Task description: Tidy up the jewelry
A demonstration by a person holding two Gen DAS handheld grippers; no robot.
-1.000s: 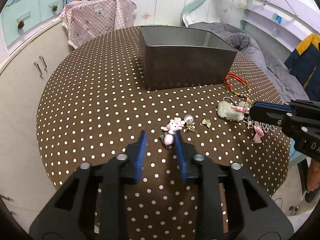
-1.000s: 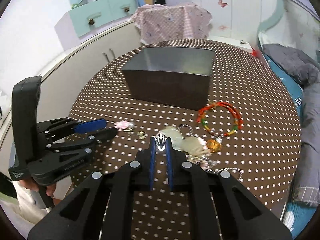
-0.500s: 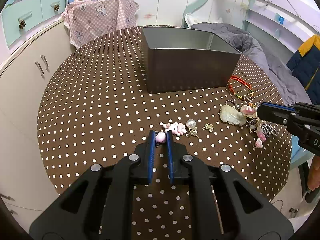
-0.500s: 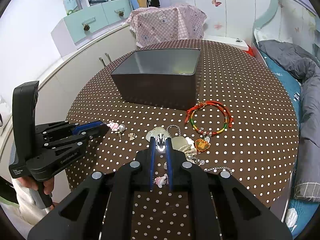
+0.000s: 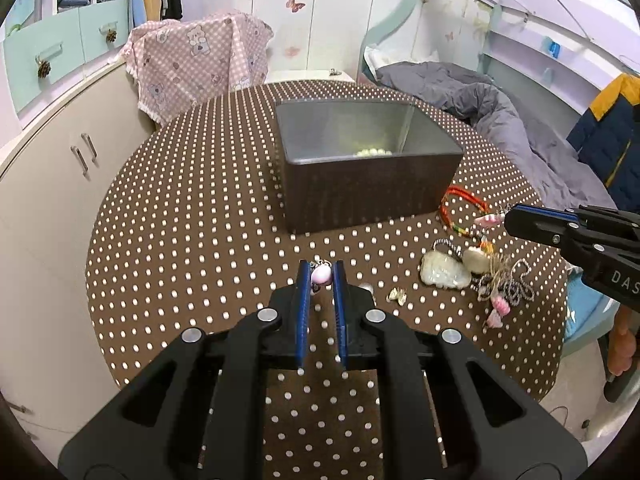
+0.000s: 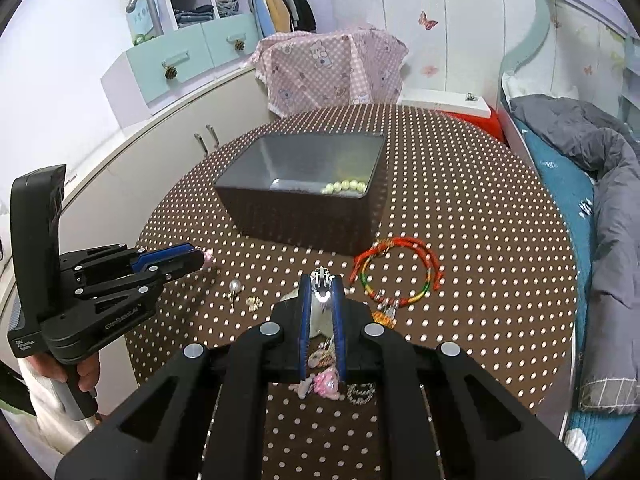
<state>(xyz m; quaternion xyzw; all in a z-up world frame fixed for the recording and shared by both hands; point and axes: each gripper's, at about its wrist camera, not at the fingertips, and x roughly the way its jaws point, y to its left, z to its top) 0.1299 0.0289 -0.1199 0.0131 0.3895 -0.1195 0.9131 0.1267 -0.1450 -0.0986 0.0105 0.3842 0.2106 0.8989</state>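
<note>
My left gripper [image 5: 321, 269] is shut on a small pink charm [image 5: 321, 275], held just above the dotted brown table [image 5: 200, 220]. From the right wrist view the left gripper [image 6: 199, 258] shows the pink charm [image 6: 208, 256] at its tip. My right gripper [image 6: 322, 280] is shut on a small pale trinket [image 6: 322, 286]; the left wrist view shows the right gripper [image 5: 510, 218] with the trinket [image 5: 486, 220] at its tip. A dark open box [image 5: 368, 188] stands behind, with pale beads [image 6: 346, 187] inside.
On the cloth lie a red braided bracelet [image 6: 396, 270], a jade pendant [image 5: 444, 275], a pearl earring [image 6: 235, 287], a gold butterfly [image 5: 397, 296] and tangled pink charms [image 6: 324, 384]. A hand [image 6: 86, 372] holds the left gripper. A bed [image 6: 592, 200] flanks the table's right.
The left gripper's jaws closed on the pink charm and lifted it off the cloth. The right gripper rose a little with its trinket.
</note>
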